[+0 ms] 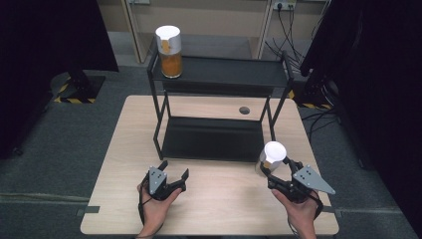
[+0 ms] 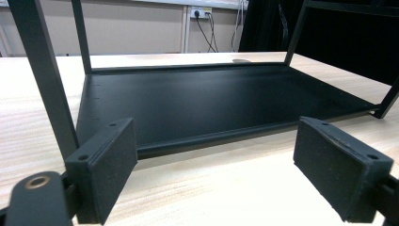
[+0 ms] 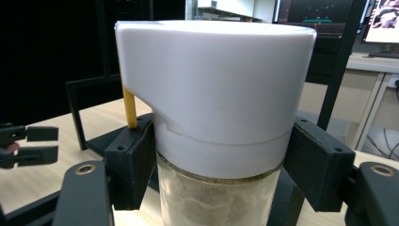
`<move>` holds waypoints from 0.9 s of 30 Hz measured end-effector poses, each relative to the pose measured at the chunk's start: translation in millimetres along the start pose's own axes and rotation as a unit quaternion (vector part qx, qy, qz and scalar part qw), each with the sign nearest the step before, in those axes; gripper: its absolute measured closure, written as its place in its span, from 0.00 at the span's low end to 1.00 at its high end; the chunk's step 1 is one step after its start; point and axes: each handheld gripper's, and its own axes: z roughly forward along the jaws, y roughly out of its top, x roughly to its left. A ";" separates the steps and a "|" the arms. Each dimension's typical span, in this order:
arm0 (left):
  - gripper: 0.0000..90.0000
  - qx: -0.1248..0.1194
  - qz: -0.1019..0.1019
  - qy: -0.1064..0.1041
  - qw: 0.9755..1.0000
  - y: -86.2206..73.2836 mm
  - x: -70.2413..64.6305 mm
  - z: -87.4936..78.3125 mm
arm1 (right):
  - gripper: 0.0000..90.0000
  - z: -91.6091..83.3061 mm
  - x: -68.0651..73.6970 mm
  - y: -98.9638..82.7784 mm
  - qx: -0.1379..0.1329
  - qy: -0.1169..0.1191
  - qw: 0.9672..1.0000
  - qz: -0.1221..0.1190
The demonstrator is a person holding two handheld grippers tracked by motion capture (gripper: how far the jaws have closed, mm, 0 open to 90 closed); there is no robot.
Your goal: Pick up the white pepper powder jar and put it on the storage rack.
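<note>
Pads [image 3: 134, 165] of the right gripper [image 1: 276, 172] pinch a jar [image 3: 216, 122] just under its white lid, holding it upright near the tabletop's [image 1: 219, 199] right front corner, just off the front right leg of the black rack [image 1: 214, 139]. Left gripper [image 1: 174, 172] sits near the front edge, jaws spread with nothing between them, facing the rack's lower shelf. A second jar [image 1: 170, 51] stands at the top shelf's left end.
</note>
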 end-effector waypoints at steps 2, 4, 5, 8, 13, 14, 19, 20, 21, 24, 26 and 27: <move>0.15 0.000 0.001 0.000 1.000 0.0 -0.5 0.0 | 0.34 1.1 0.1 3.2 -0.001 -0.004 1.000 -0.001; 0.15 0.000 0.000 0.000 1.000 -0.1 -0.4 0.0 | 0.34 2.4 0.9 6.4 -0.002 -0.009 1.000 -0.002; 0.15 0.000 0.000 0.000 1.000 -0.1 -0.3 0.0 | 0.34 2.9 1.0 7.9 -0.003 -0.011 1.000 -0.003; 0.15 -0.001 0.001 0.001 1.000 -0.2 -0.5 -0.1 | 0.34 4.5 1.1 11.3 -0.009 -0.015 1.000 -0.002; 0.15 0.000 0.001 0.001 1.000 -0.2 -0.6 0.0 | 0.34 8.0 2.0 17.4 -0.013 -0.023 1.000 -0.003; 0.15 -0.001 0.001 0.001 1.000 -0.3 -0.6 -0.1 | 0.34 8.7 1.9 18.4 -0.014 -0.024 1.000 -0.002; 0.15 0.000 0.002 0.001 1.000 -0.2 -1.1 0.0 | 0.34 11.8 2.1 24.7 -0.018 -0.029 0.999 -0.003; 0.15 -0.001 0.002 0.001 1.000 -0.3 -1.1 0.0 | 0.34 12.4 2.4 26.0 -0.020 -0.031 0.999 -0.003; 0.15 -0.001 0.002 0.001 1.000 -0.3 -1.0 -0.1 | 0.34 13.0 2.4 27.6 -0.020 -0.033 0.999 -0.003; 0.15 -0.001 0.002 0.001 1.000 -0.3 -1.2 -0.1 | 0.34 14.7 2.7 32.3 -0.023 -0.037 0.999 -0.004; 0.15 -0.001 0.002 0.001 1.000 -0.3 -1.3 0.0 | 0.34 16.0 2.5 35.4 -0.025 -0.039 0.999 -0.004; 0.15 -0.001 0.002 0.001 1.000 -0.3 -1.3 0.0 | 0.34 16.7 2.7 36.6 -0.027 -0.040 0.999 -0.005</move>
